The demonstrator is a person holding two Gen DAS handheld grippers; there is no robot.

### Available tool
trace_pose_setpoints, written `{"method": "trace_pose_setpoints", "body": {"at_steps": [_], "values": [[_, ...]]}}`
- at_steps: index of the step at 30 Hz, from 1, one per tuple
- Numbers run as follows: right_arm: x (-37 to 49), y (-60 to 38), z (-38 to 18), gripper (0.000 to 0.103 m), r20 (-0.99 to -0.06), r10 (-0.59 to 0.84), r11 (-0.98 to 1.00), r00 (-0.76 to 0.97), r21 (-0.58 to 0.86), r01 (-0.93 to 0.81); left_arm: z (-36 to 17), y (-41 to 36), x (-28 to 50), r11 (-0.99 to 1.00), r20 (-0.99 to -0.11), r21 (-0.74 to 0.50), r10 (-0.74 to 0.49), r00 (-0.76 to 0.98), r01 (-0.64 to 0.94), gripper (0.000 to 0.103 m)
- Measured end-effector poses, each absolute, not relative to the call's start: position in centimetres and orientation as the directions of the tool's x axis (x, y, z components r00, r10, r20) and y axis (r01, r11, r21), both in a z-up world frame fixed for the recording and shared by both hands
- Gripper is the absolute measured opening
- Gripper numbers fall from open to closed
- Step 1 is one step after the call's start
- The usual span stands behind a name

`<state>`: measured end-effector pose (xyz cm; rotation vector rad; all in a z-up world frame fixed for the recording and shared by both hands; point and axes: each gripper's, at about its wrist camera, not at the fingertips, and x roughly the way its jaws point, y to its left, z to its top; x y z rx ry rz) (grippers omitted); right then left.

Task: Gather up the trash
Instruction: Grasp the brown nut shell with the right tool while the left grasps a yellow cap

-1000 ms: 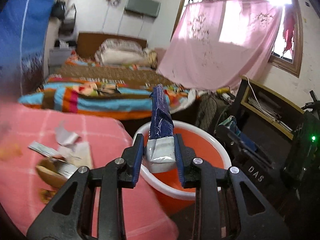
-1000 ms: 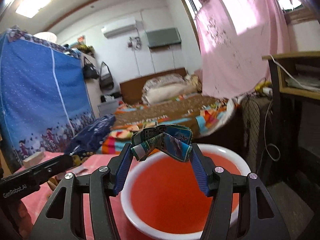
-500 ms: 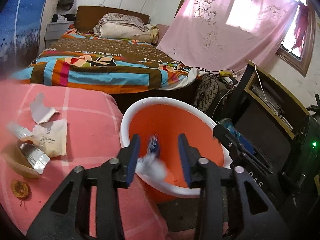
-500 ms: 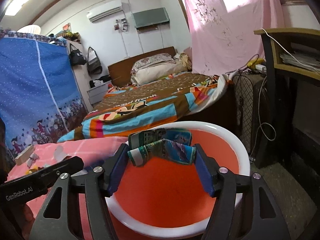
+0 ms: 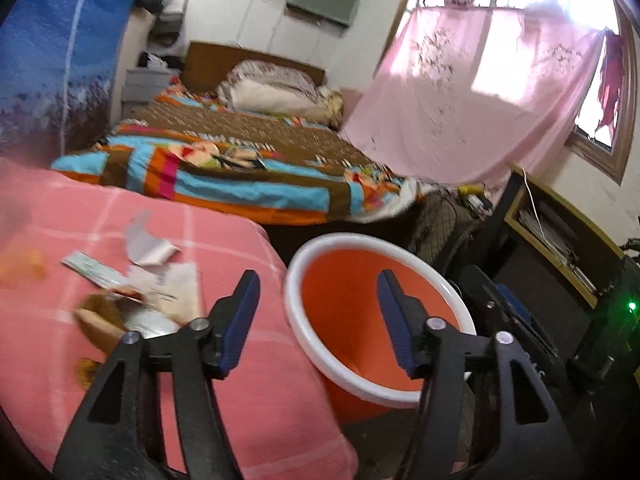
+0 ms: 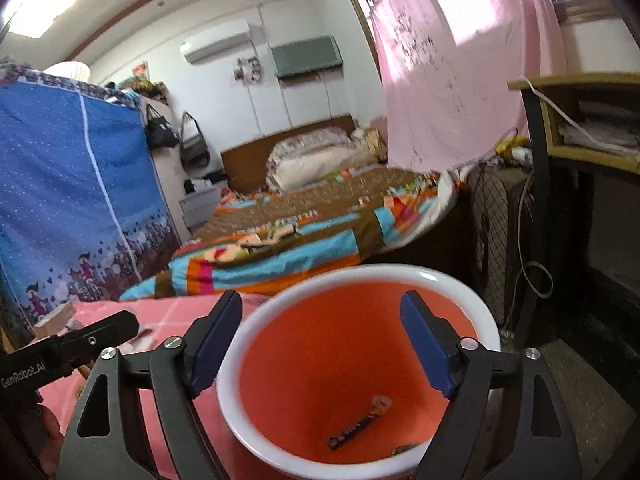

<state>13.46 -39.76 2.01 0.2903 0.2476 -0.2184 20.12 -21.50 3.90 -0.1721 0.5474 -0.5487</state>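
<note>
An orange bucket with a white rim (image 5: 362,390) (image 6: 256,316) stands beside the pink checked table. My left gripper (image 5: 316,280) hangs over the bucket's near rim, its jaws opening with nothing between them. My right gripper (image 6: 320,300) hovers above the bucket's mouth, its jaws also opening and empty. Inside the bucket a dark wrapper (image 6: 354,430) lies low against the wall. Loose trash lies on the table at left: a torn white scrap (image 5: 146,240), a crumpled paper (image 5: 176,292) and a brown piece (image 5: 100,322). The left gripper's body (image 6: 68,344) shows at the right wrist view's left edge.
A bed with a striped blanket (image 5: 240,172) lies behind the table. A pink curtain (image 5: 460,100) hangs at the right. A dark shelf unit (image 5: 560,248) and black gear with a green light (image 5: 632,306) crowd the bucket's right. A blue wardrobe (image 6: 68,184) stands left.
Both grippers have opened wide. The blue wrapper left the left jaws and the folded green packet left the right jaws; both dropped out of sight towards the bucket.
</note>
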Motion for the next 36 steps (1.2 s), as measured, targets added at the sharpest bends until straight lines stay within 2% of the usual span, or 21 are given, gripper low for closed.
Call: {"method": "trace_pose_setpoints", "body": {"at_steps": [2, 6, 9, 22, 30, 36], "values": [[13.3, -39.2, 2.5, 0.088, -0.238, -0.175, 0.941, 0.955, 0.245, 0.234, 4.5, -20.2, 19.7, 0.858, -0.412, -0.284, -0.512, 0.754, 0.427, 0.077], [12.9, -37.6, 3.3, 0.103, -0.172, -0.167, 0.951, 0.971, 0.232, 0.204, 5.6, -17.3, 18.7, 0.893, -0.342, -0.263, -0.441, 0.830, 0.366, 0.092], [12.4, -36.5, 3.9, 0.103, -0.107, -0.142, 0.958, 0.984, 0.236, 0.164, 5.9, -15.4, 18.4, 0.912, -0.309, -0.259, -0.391, 0.867, 0.319, 0.103], [11.1, -30.1, 5.5, 0.103, 0.090, -0.012, 0.988, 0.996, 0.151, -0.001, 5.9, -7.2, 15.7, 0.975, -0.191, -0.182, -0.162, 0.968, 0.128, 0.103], [11.3, -27.6, 5.7, 0.103, 0.124, 0.042, 0.993, 0.991, 0.107, -0.055, 5.6, -4.2, 14.4, 0.990, -0.135, -0.117, -0.089, 0.987, 0.073, 0.103], [12.1, -25.7, 5.3, 0.103, 0.106, 0.081, 0.994, 0.991, 0.069, -0.088, 5.4, -2.4, 14.2, 0.997, -0.123, -0.064, -0.051, 0.991, 0.043, 0.103]]}}
